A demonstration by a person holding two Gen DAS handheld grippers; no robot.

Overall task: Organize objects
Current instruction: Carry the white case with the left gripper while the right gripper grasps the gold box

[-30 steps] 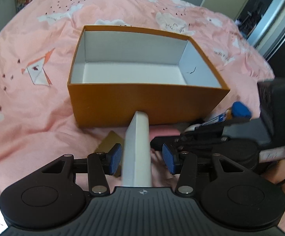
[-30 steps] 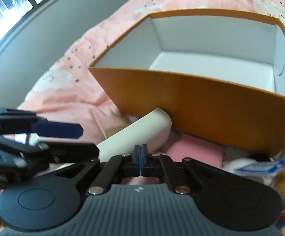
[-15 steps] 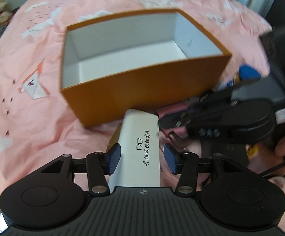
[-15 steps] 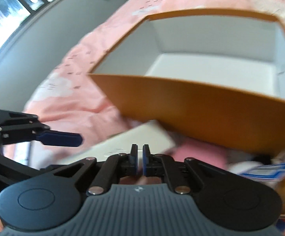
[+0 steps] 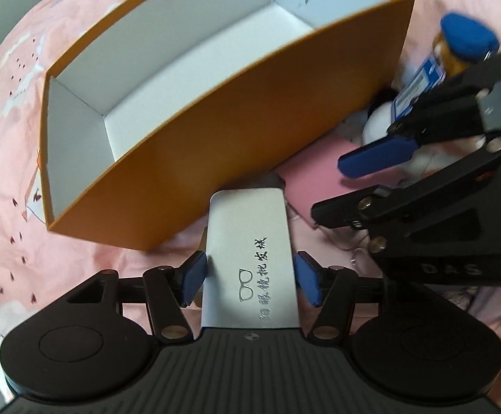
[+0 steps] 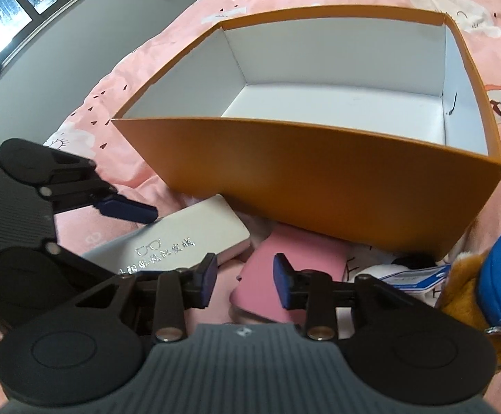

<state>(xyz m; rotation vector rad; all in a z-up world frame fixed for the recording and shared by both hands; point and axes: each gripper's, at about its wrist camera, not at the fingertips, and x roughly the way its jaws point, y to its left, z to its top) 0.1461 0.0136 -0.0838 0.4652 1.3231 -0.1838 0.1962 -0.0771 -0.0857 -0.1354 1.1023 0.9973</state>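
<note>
The left tongs (image 5: 248,281) sit around a flat white case (image 5: 250,258). The case has a little picture of glasses and some writing on its lid. The two blue pads (image 5: 192,277) are spread wide, one on each side of the case. The left pad looks like it touches the edge of the case. The right pad is just beside the other edge with a thin gap, so the tongs are open and not squeezing it. The far end of the case points at the big orange box (image 5: 250,117) and lies close to its front wall.

The orange box is white inside and nothing is in it. It sits on a pink bed cover (image 5: 5,207) with small dark birds and white clouds on it.

The right tongs (image 6: 244,284) are open too, with a wide gap between the blue pads (image 6: 207,281), and they hold nothing. They hang over a flat pink thing (image 6: 285,276) that lies on the bed in front of the box, just beside the white case (image 6: 188,241). In the right wrist view the left tongs (image 6: 126,208) come in from the left side, with one blue finger over the edge of the case.

A brown stuffed toy with a blue hat (image 6: 492,276) lies to the right of the pink thing, near the corner of the box. A blue and white paper tag (image 6: 412,276) hangs on it.
</note>
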